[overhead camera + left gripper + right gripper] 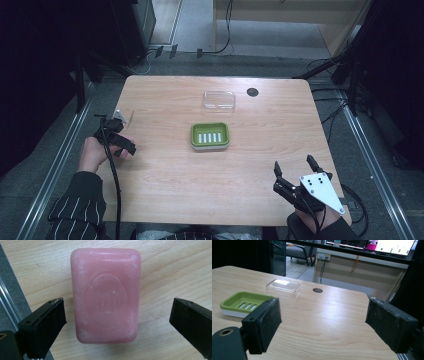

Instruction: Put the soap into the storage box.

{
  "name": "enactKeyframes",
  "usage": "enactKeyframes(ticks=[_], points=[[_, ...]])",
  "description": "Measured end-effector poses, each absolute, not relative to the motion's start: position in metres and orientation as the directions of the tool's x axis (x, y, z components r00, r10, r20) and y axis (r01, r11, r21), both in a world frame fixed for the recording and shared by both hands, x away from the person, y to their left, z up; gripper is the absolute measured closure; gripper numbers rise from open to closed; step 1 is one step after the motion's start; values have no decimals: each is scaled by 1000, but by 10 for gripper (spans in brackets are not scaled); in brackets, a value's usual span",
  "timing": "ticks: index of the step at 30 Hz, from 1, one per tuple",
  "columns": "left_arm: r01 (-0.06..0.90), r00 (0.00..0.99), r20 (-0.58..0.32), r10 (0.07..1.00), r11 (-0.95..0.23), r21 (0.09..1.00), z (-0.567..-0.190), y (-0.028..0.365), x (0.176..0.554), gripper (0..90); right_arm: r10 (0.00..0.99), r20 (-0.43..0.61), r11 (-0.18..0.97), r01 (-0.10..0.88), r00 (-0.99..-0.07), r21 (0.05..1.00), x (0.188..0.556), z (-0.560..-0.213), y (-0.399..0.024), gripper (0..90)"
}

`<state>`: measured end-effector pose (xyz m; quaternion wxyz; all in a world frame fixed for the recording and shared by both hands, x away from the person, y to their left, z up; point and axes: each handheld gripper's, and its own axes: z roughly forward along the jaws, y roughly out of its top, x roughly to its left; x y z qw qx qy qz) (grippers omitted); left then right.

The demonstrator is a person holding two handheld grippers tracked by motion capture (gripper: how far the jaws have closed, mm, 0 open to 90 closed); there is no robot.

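The wooden table point(220, 170) is the biggest thing, pale and with rounded corners. In the middle of it stands the green soap dish point(210, 135), which has white slots in its bottom. Behind the dish, well apart from it, lies a clear plastic lid point(219, 100), and just to the right of the lid there is a small dark round hole cover point(252, 92).

The right gripper point(295, 166) is near the front right corner of the table, above the wood, with a grey three-cornered plate on top. Its jaws stand wide apart and hold nothing; between them, in the right gripper view, I see only bare table.

The left gripper point(117, 315) is at the left edge of the table, held by a hand with a striped sleeve. Its jaws are also spread apart. Between them lies the pink soap bar point(106, 295), flat on the table close to the edge. Both jaws are beside the soap, not touching it.
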<state>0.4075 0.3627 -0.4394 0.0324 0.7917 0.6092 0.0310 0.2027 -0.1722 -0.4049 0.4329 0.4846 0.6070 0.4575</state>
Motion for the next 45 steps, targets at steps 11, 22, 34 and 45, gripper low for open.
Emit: enactKeyframes(ticks=[11, 22, 34, 45], points=[[963, 247, 31, 968, -249, 106, -443, 363, 410, 143, 984, -82, 112, 193, -156, 975, 203, -405, -172, 127], [963, 243, 41, 969, -246, 112, -444, 365, 410, 301, 984, -82, 112, 192, -156, 975, 203, -405, -172, 127], [955, 259, 49, 965, -263, 136, -445, 367, 407, 382, 984, -83, 112, 191, -155, 975, 203, -405, -172, 127], [945, 294, 57, 954, -299, 129, -445, 364, 406, 384, 984, -84, 113, 189, -155, 975, 203, -405, -173, 127]])
